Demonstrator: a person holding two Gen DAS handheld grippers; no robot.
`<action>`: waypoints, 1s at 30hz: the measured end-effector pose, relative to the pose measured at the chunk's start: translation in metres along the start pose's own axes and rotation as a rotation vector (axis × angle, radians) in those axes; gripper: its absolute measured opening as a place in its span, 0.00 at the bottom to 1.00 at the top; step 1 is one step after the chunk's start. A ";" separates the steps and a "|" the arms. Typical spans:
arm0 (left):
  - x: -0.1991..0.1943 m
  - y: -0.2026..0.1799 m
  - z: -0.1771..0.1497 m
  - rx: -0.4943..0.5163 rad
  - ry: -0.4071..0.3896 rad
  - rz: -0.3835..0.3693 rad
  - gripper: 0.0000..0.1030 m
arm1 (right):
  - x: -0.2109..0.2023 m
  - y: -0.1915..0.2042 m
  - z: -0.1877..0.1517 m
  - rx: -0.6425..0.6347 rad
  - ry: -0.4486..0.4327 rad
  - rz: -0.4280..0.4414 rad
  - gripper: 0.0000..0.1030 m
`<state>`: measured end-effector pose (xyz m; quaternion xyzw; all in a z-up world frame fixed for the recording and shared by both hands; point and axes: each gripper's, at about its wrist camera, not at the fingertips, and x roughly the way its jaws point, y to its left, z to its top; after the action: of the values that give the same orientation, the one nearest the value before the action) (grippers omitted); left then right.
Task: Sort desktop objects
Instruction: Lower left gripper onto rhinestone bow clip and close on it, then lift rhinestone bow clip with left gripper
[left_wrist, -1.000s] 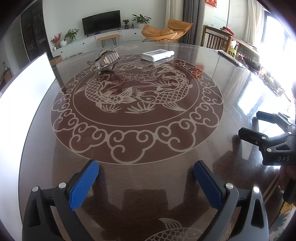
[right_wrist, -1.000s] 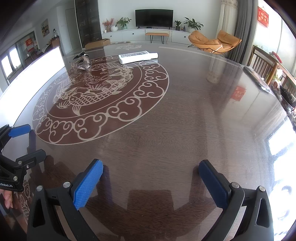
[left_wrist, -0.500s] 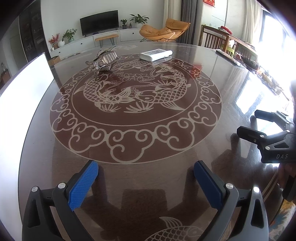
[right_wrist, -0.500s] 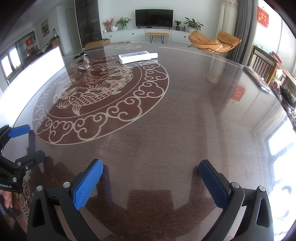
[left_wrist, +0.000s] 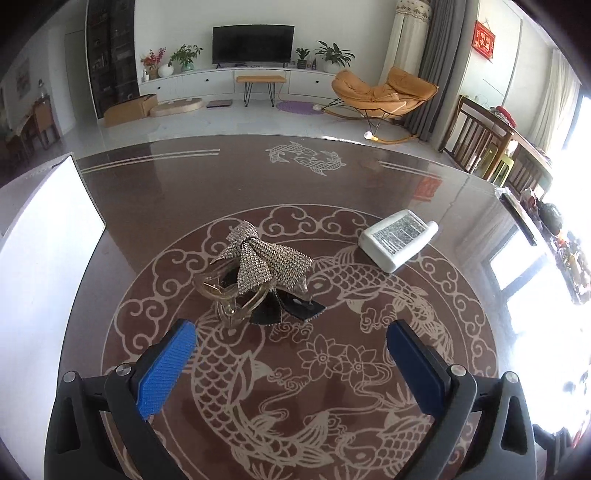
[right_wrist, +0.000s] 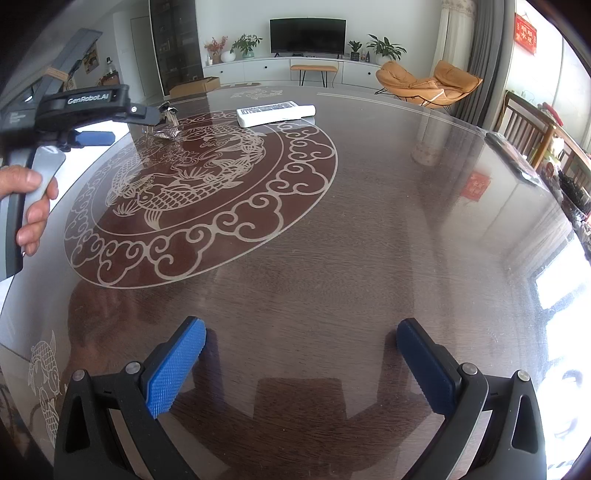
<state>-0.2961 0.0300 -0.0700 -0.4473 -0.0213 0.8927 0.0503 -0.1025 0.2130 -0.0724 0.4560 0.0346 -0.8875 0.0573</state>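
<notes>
since a second ago the left gripper is closing in on the hair clip, jaws spread and empty; the clip is lying just ahead, slightly left. right gripper is hanging back, released.

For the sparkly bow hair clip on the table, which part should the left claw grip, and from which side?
Probably the raised knot of the bow hair clip, coming down from the near side. The rhinestone bow stands above the flat tails and amber clip body, so it offers a narrow ridge. The left claw is open, empty and nearest; the white bottle lies apart.
</notes>
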 end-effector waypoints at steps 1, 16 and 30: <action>0.010 0.001 0.006 -0.015 -0.006 0.015 1.00 | 0.000 0.000 0.000 0.000 0.000 0.000 1.00; 0.037 0.011 0.004 0.093 -0.045 0.010 0.64 | 0.000 0.000 0.000 0.001 0.000 0.000 1.00; -0.058 0.043 -0.116 0.230 -0.030 -0.030 0.65 | 0.000 0.000 0.000 0.001 0.000 -0.001 1.00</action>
<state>-0.1720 -0.0198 -0.0972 -0.4247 0.0740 0.8950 0.1144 -0.1028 0.2131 -0.0725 0.4561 0.0343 -0.8874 0.0567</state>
